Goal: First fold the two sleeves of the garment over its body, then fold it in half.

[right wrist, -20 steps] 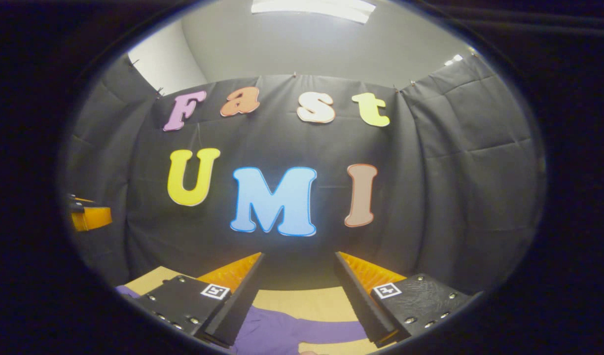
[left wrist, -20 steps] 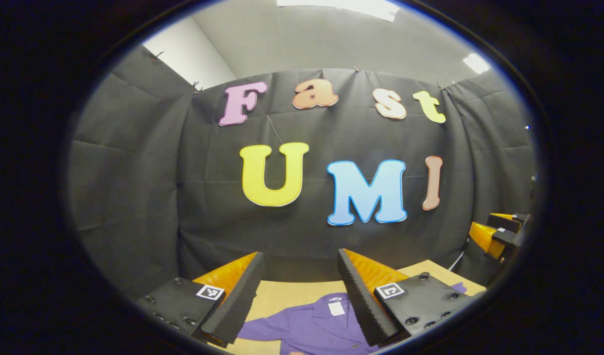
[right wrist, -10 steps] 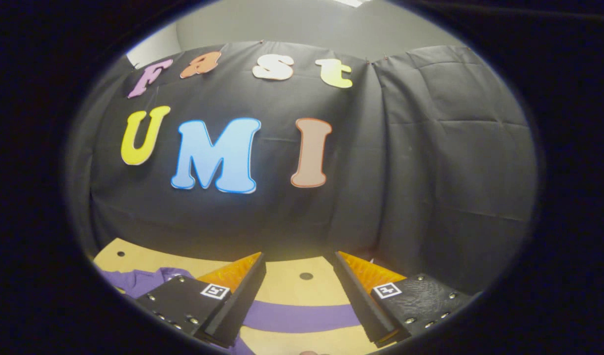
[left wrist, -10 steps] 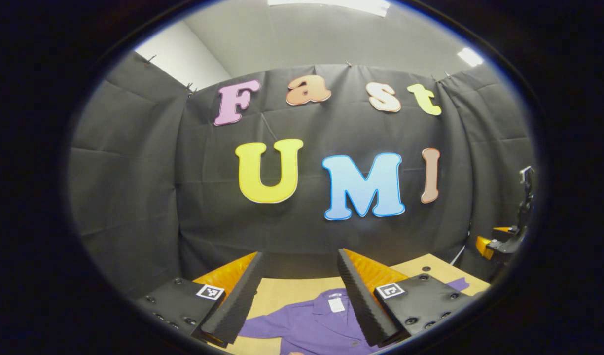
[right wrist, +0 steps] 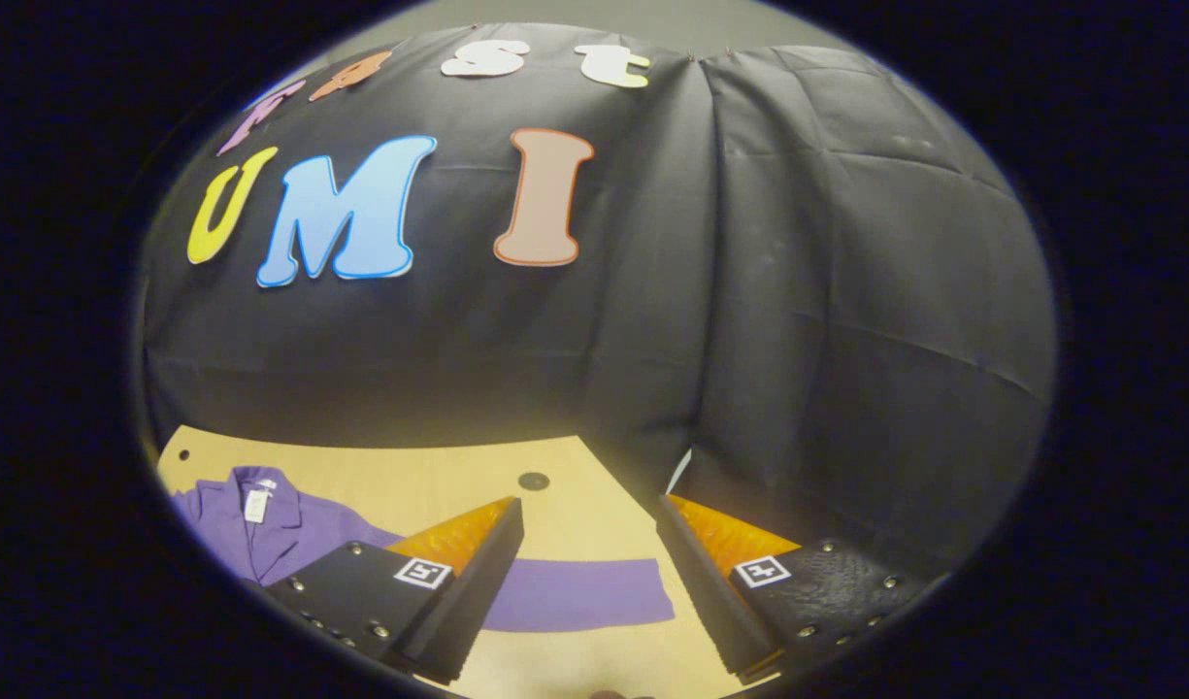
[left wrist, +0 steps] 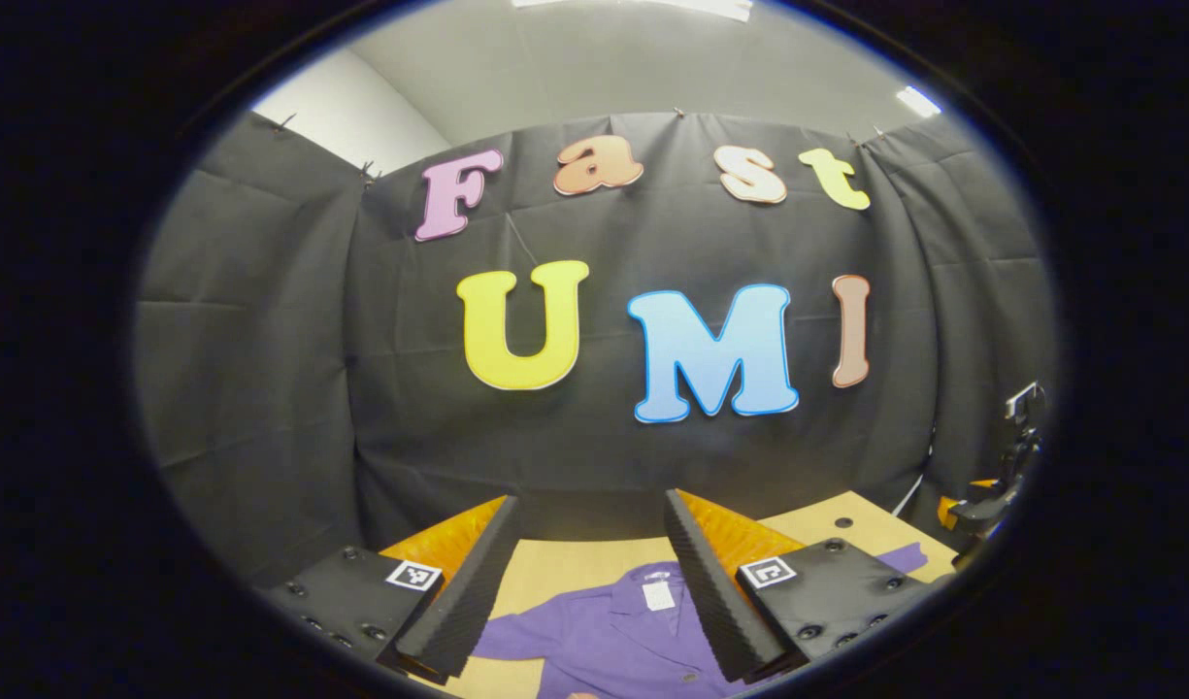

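Observation:
A purple shirt [left wrist: 613, 631] lies flat on the wooden table [left wrist: 555, 573], collar and white tag toward the back wall. My left gripper [left wrist: 586, 515] hangs open above the collar area, nothing between its fingers. In the right gripper view the shirt's body [right wrist: 264, 529] lies at the lower left and one sleeve [right wrist: 579, 592] stretches straight out to the right. My right gripper [right wrist: 589, 510] is open just above that sleeve, its fingers standing either side of it. The right gripper [left wrist: 982, 500] also appears at the far right of the left gripper view, low over the sleeve end [left wrist: 900, 558].
The table [right wrist: 439, 476] has small dark holes [right wrist: 533, 481] near its back edge. Its right back corner ends close behind the sleeve's cuff. Black cloth walls close in the back and right side.
My right gripper has swung right and tipped downward, bringing the outstretched sleeve and table corner between its fingers. The left gripper has dipped slightly. Both stay open.

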A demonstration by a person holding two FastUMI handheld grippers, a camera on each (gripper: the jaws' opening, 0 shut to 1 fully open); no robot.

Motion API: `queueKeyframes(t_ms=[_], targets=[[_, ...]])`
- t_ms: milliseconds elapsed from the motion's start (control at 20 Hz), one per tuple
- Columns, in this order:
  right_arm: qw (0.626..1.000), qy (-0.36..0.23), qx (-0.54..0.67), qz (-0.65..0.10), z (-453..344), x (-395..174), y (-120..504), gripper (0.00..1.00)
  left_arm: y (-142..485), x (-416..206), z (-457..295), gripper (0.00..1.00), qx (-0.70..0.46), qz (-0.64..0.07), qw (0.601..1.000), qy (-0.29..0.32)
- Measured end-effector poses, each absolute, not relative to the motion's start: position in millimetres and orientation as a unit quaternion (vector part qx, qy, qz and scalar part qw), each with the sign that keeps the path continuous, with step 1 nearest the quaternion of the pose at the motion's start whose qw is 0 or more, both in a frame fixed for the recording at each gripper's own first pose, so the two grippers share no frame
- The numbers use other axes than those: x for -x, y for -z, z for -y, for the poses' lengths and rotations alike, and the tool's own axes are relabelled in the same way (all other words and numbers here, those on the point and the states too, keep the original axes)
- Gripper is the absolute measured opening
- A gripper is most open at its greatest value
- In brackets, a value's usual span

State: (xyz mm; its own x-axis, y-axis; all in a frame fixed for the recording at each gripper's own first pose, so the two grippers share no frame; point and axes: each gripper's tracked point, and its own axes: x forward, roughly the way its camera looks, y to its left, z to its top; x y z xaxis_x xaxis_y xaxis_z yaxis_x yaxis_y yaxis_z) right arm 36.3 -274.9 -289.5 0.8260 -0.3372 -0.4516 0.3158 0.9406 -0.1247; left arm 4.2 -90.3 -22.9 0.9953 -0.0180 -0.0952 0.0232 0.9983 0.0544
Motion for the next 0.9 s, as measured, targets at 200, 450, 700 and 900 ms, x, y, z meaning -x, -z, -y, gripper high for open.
queueKeyframes(t_ms=[200, 450, 700, 900], targets=[[0.941, 0.179, 0.004, -0.286, 297.7, -33.4, 342.6, 0.91, 29.8, -9.0, 106.8, 0.94, -0.032, -0.058, 0.998, 0.007], [0.918, 0.181, -0.023, -0.353, 318.5, -30.5, 411.7, 0.9, 38.8, -10.9, 121.7, 0.94, -0.029, -0.072, 0.997, 0.001], [0.9, 0.18, -0.036, -0.396, 325.4, -32.2, 459.5, 0.9, 45.7, -9.7, 126.2, 0.94, -0.034, -0.082, 0.996, -0.011], [0.883, 0.178, -0.043, -0.432, 328.2, -30.4, 493.0, 0.91, 49.2, -11.0, 124.2, 0.94, -0.034, -0.089, 0.995, -0.02]])
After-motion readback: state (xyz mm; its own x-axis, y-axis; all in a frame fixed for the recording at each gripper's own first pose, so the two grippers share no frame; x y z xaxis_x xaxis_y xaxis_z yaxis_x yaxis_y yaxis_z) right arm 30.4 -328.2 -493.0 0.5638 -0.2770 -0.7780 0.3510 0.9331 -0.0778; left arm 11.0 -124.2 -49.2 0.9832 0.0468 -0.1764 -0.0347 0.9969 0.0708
